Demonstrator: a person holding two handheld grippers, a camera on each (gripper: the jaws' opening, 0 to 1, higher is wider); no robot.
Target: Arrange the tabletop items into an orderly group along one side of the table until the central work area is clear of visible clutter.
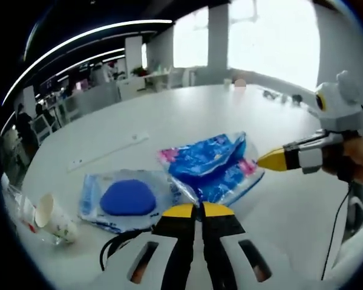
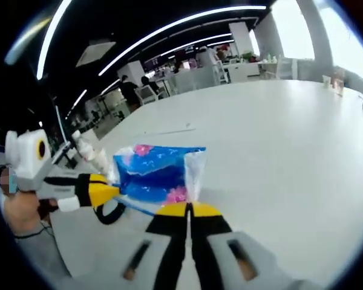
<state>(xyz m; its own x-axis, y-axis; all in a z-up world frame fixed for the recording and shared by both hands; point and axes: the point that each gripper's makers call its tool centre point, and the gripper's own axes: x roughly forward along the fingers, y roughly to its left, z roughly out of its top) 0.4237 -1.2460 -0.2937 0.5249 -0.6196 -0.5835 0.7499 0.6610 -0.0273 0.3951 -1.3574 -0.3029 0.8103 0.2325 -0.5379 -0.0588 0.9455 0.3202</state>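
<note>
Centrally, a crinkled blue plastic packet (image 1: 215, 166) with pink patches is stretched between two tongs above a white table (image 1: 169, 121). The left gripper (image 1: 199, 209) pinches its near edge, yellow-tipped jaws pressed together on the plastic. The right gripper (image 1: 269, 161) clamps the packet's far side, seen again in the right gripper view (image 2: 187, 208) holding the wrapper edge (image 2: 160, 172). Beside the packet lies a clear bag with a blue round pad (image 1: 127, 198). A paper cup (image 1: 53, 217) lies tipped near the table edge.
</note>
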